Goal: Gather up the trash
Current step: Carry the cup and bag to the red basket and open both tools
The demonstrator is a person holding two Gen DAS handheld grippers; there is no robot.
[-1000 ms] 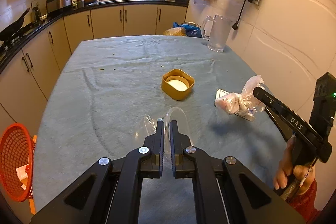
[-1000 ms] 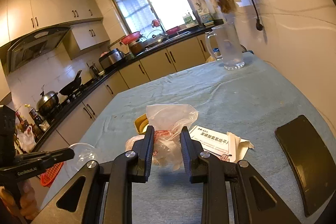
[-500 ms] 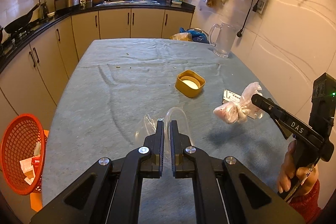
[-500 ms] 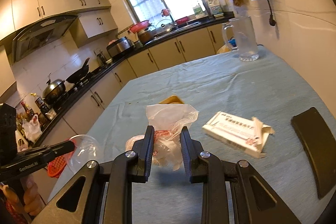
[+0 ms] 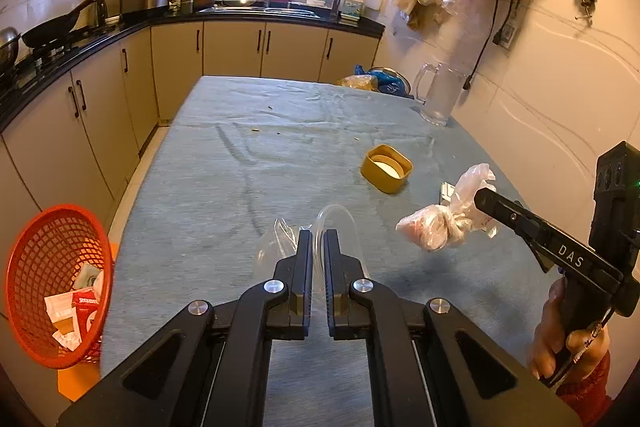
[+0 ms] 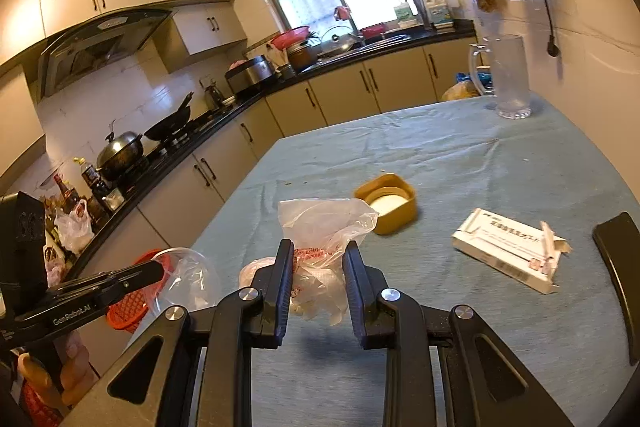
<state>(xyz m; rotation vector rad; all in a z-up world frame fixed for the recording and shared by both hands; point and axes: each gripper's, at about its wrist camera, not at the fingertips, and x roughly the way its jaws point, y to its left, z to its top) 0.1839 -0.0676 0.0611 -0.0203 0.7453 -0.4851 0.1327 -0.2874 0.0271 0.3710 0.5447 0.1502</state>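
Some trash already lies in the red basket [image 5: 56, 283]. A clear cup [image 5: 336, 227] is pinched by the left claw [image 5: 316, 247], a knotted bag [image 6: 324, 247] by the right claw [image 6: 316, 259]; a white box [image 6: 508, 251] is left on the bench [image 5: 224, 195].

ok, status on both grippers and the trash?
Left gripper shut on clear plastic cup. Right gripper shut on knotted plastic bag, airborne. Red mesh basket unobstructed, left.

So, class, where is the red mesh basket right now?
In the left wrist view, the red mesh basket sits low at the far left, beside the blue-clothed table, below its edge.
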